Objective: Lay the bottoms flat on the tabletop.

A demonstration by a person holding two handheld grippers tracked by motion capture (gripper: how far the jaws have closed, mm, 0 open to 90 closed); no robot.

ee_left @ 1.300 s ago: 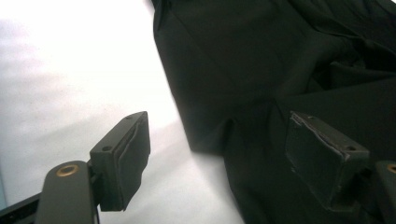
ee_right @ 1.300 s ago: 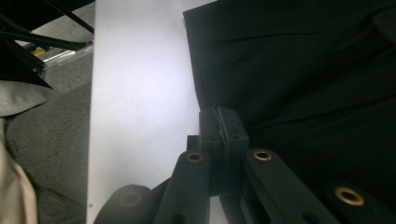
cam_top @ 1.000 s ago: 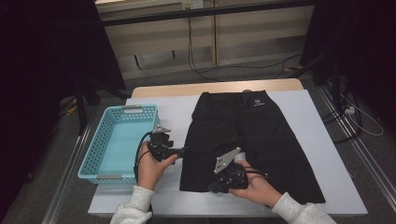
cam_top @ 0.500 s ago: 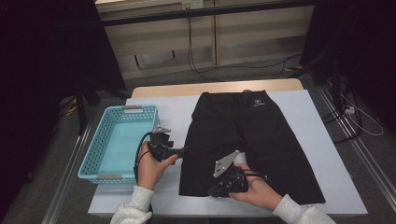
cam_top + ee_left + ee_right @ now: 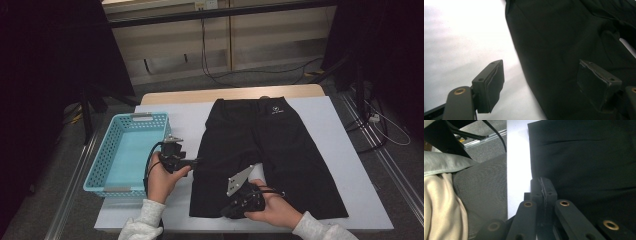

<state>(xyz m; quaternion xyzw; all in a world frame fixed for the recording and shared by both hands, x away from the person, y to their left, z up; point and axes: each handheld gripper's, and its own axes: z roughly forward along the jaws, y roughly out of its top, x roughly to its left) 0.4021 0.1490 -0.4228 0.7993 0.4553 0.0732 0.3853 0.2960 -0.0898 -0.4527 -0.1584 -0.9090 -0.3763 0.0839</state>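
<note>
My left gripper (image 5: 196,161) hangs at the shorts' (image 5: 270,150) left edge, jaws wide, nothing between the pads (image 5: 495,86). It sits where it was a second ago.

My right gripper (image 5: 227,212) lies low on the near hem of the shorts' left leg, jaws pressed together; whether any cloth is pinched between them I cannot tell. Since a second ago it has slid a little toward me and its grey plate has tipped.

The shorts lie flat on the white table (image 5: 350,165), waistband far, unchanged. The basket (image 5: 100,165) stands left of them.
</note>
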